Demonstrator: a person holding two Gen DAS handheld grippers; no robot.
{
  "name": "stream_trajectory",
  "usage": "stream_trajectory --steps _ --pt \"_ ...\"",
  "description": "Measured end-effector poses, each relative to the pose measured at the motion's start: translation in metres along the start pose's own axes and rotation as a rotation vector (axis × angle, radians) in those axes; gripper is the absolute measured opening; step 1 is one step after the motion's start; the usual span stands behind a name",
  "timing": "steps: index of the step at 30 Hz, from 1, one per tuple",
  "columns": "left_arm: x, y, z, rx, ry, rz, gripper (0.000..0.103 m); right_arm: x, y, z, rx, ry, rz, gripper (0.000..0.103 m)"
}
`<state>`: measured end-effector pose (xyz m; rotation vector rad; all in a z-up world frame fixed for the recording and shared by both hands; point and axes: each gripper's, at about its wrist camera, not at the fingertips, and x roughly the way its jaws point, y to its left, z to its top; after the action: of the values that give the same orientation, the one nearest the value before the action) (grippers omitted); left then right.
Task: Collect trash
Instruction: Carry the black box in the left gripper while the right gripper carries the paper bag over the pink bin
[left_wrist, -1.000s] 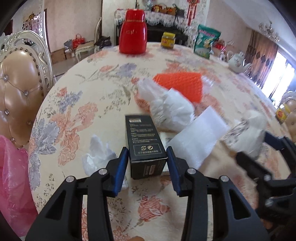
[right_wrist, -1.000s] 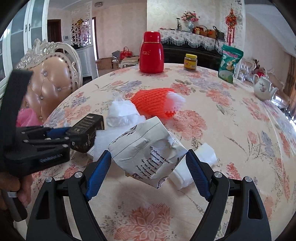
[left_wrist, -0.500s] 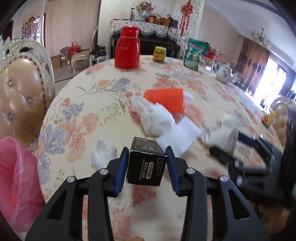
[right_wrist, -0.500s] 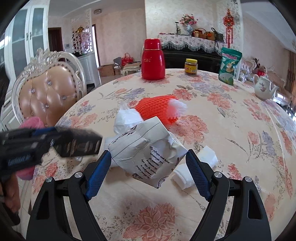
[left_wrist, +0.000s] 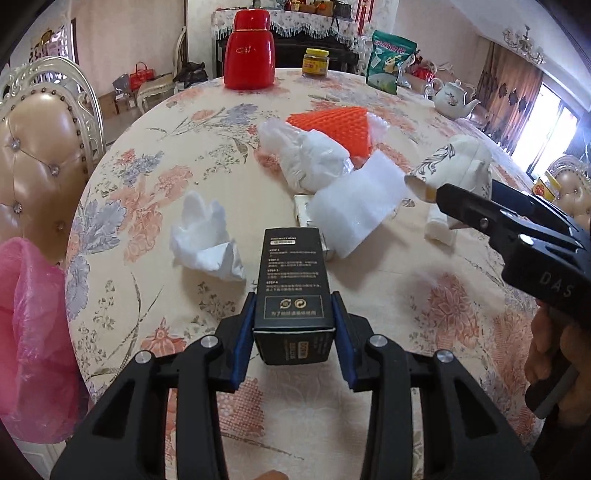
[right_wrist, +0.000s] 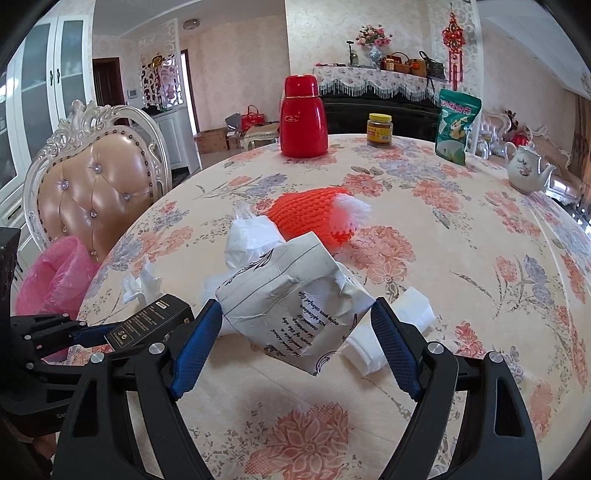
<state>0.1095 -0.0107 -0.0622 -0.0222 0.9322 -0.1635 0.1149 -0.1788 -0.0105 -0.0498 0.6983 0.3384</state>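
Observation:
My left gripper (left_wrist: 293, 306) is shut on a black printed box (left_wrist: 293, 266), blue pads pressed on its two long sides, above the floral table's (left_wrist: 155, 206) near part. The same black box (right_wrist: 155, 317) shows at the lower left of the right wrist view. My right gripper (right_wrist: 295, 306) is shut wide on a crumpled white paper bag (right_wrist: 291, 295), held clear of the cloth. On the table lie a white plastic bag (left_wrist: 310, 158), an orange foam net (left_wrist: 336, 125), a white foam sheet (left_wrist: 354, 206) and a crumpled tissue (left_wrist: 207, 240). A pink trash bag (left_wrist: 33, 332) hangs at the table's left edge.
A red thermos (left_wrist: 249, 55), a yellow-lidded jar (left_wrist: 316, 62), a green snack bag (left_wrist: 389, 61) and a teapot (left_wrist: 452, 99) stand along the far side. A padded chair (left_wrist: 37, 155) is beside the pink bag. Folded white tissue (right_wrist: 388, 332) lies under the paper bag.
My left gripper has carried the black box back toward the near left edge, closer to the pink bag, and the box now points away lengthwise. The right gripper has kept still.

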Motion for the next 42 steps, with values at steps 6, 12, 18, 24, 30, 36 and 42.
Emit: stream_trajectory --steps 6,12,18,24,30,36,42 --pt "-0.020 0.000 0.005 -0.005 -0.069 -0.017 0.037 -0.005 0.001 0.002 0.004 -0.014 0.015 0.078" --pt "-0.054 0.013 0.012 -0.035 -0.164 -0.025 0.037 -0.007 0.010 0.008 -0.003 -0.017 0.019 0.078" --pt "-0.088 0.043 0.011 -0.079 -0.241 -0.009 0.037 -0.019 0.027 0.022 -0.020 -0.043 0.029 0.078" --pt "-0.121 0.086 0.006 -0.124 -0.301 0.033 0.037 -0.028 0.055 0.035 -0.039 -0.062 0.065 0.078" --pt "-0.149 0.125 -0.002 -0.164 -0.348 0.081 0.037 -0.028 0.088 0.044 -0.063 -0.061 0.108 0.078" --pt "-0.174 0.161 -0.016 -0.199 -0.381 0.130 0.037 -0.025 0.120 0.050 -0.090 -0.057 0.142 0.078" --pt "-0.186 0.184 -0.027 -0.230 -0.390 0.159 0.037 -0.019 0.147 0.054 -0.118 -0.052 0.165 0.078"
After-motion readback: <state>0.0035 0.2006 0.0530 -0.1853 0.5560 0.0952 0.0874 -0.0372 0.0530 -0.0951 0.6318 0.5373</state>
